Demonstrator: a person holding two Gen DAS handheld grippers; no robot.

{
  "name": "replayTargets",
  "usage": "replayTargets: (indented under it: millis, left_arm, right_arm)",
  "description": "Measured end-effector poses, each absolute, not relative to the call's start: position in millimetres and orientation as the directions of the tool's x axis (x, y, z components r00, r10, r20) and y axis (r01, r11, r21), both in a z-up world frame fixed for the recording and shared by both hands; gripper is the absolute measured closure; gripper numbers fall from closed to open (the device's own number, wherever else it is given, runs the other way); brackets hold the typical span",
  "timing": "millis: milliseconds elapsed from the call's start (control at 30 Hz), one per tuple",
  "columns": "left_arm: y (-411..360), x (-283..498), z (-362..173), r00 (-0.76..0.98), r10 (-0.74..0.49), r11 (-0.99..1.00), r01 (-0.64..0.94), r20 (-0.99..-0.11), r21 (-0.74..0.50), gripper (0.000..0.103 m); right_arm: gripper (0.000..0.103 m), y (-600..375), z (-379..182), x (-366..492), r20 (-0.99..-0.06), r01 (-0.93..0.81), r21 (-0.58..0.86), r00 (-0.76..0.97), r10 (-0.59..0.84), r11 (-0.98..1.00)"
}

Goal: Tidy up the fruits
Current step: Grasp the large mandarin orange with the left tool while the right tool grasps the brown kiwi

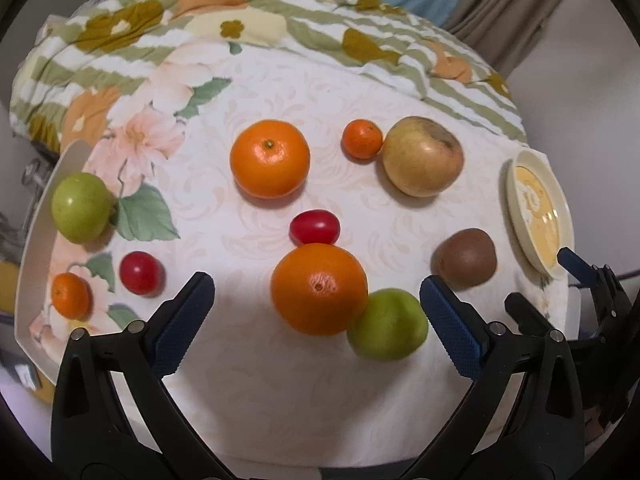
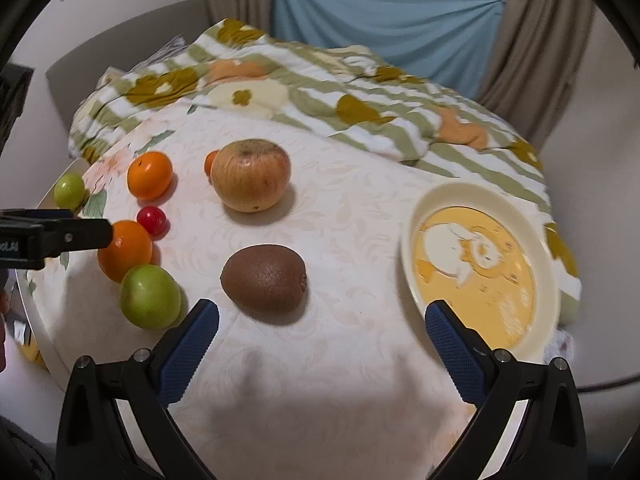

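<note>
Brown fuzzy oval kiwi [image 2: 264, 282] lying on white tablecloth [image 2: 340, 360], just ahead of right gripper [image 2: 322, 320]; both grippers, left gripper [image 1: 318, 292] included, gaping, holding nothing; kiwi likely light, soft-skinned, bruising easily: gripping gently across short middle

Left tongs [image 1: 316, 312] wide open, empty, right tongs [image 2: 322, 338] same

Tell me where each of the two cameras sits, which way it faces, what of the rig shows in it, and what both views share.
Left wrist: on the left gripper, looking down its open fingers at the near orange; the right gripper shows at right.
Right wrist: on the right gripper, open, facing the kiwi and plate; a left finger enters at left.
Shared: kiwi, apple, plate, near orange.
</note>
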State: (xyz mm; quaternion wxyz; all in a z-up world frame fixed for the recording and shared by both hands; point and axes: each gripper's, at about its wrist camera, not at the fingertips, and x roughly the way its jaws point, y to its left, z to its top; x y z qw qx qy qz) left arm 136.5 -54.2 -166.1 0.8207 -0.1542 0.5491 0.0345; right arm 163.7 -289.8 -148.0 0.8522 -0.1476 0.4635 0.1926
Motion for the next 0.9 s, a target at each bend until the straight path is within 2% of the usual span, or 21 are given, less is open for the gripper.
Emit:
replayTargets:
  millis: [67, 233, 367, 500, 700, 833, 900]
  left_arm:
    - [-56, 141, -174, 0.371, -0.104, 0.946, -0.249, -0.923, -0.206, 0.005]
    - [-59, 148, -193, 0.322, -0.096, 0.935, -0.296, -0.942, -0.196, 0.007]
    - [-59, 151, -200, 0.308, -0.101, 0.921, -0.33, -0.946, -0.206, 0.02]
    - [-59, 149, -202, 0.303, -0.096, 0.915, -0.348, -0.948, -0.203, 0.021]
    - [-58, 147, -203, 0.291, -0.109, 0.903, -0.37, -0.95, -0.217, 0.022]
    - [-56, 150, -206, 0.274, -0.115, 0.9, -0.377, -0.955, -0.217, 0.035]
    - [-55, 150, -205, 0.273, -0.118, 0.902, -0.372, -0.955, -0.218, 0.035]
  right_arm:
    - [0.0, -288, -156, 169, -0.855, -0.495, -0.067, 0.476, 0.207, 0.866]
    - [0.0, -284, -171, 179, -0.869, -0.56, -0.042, 0.429, 0.246, 0.827]
    - [0.001, -279, -180, 184, -0.874, -0.59, -0.022, 0.403, 0.271, 0.807]
    - [0.01, -273, -189, 186, -0.882, -0.623, 0.0, 0.368, 0.294, 0.783]
    - [0.011, -270, -193, 187, -0.884, -0.644, 0.008, 0.353, 0.307, 0.765]
    - [0.017, -267, -196, 188, -0.886, -0.654, 0.014, 0.341, 0.312, 0.756]
    - [0.018, -264, -197, 187, -0.887, -0.659, 0.011, 0.34, 0.311, 0.752]
